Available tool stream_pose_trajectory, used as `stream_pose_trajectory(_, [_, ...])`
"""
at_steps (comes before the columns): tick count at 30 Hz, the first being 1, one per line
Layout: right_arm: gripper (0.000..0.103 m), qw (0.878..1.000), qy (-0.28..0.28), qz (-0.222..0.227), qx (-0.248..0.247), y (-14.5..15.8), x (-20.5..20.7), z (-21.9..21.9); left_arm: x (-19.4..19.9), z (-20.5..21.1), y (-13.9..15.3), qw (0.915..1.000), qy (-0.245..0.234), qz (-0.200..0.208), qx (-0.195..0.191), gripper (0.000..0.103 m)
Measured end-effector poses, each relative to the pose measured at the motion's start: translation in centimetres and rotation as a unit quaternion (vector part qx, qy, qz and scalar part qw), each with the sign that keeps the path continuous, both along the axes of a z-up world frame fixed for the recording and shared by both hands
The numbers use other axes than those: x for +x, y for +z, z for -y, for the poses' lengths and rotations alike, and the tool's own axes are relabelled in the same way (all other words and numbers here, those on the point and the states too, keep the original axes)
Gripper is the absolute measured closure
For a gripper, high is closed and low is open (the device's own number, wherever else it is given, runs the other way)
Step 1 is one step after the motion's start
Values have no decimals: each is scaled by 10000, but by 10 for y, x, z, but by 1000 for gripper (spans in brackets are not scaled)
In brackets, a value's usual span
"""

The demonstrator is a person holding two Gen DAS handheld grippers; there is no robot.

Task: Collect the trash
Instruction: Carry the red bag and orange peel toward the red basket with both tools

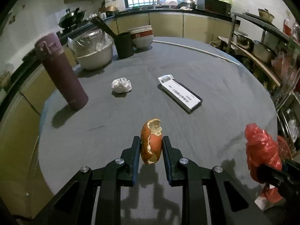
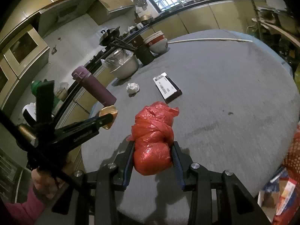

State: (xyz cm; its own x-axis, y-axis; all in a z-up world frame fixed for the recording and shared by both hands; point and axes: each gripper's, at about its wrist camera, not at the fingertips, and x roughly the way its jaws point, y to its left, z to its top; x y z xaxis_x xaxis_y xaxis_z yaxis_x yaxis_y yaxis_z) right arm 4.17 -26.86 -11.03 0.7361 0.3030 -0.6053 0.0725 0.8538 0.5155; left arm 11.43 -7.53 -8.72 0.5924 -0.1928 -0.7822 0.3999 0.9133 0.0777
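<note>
My left gripper [image 1: 151,139] is shut on a piece of orange peel [image 1: 151,140], held above the grey table [image 1: 215,71]; from the right wrist view the same peel [image 2: 108,114] shows at the left gripper's tips. My right gripper [image 2: 153,147] is shut on a knotted red plastic bag [image 2: 152,140], which also appears at the right edge of the left wrist view as the red bag [image 1: 261,150]. A crumpled white tissue [image 1: 121,85] lies mid-table, seen too as the tissue [image 2: 132,88]. A flat white-and-black box [image 1: 181,92] lies to its right, the same box [image 2: 166,87].
A purple flask [image 1: 61,71] stands at the table's left. Behind it are a covered metal bowl [image 1: 93,53], a black cup with utensils [image 1: 123,45] and stacked bowls [image 1: 142,36]. A long white stick [image 1: 196,49] lies at the far edge. Cartons [image 2: 279,195] sit at the right.
</note>
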Motion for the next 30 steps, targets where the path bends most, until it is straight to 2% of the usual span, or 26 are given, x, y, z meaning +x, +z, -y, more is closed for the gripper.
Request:
stream_pose_trajectory(6, [63,10000,-56,44,-16,3,-13,0,-29,0,11,9991,1,369,229,79])
stream_pose_trajectory(11, [63,9999,-39,120,-33,7,-17,-3,-43,-1,16,9982,-5,514,296,79])
stream_pose_trajectory(30, [63,9997,17,237,-102,12,-25,-10,-64,-3,24,9971,11,691,322,79])
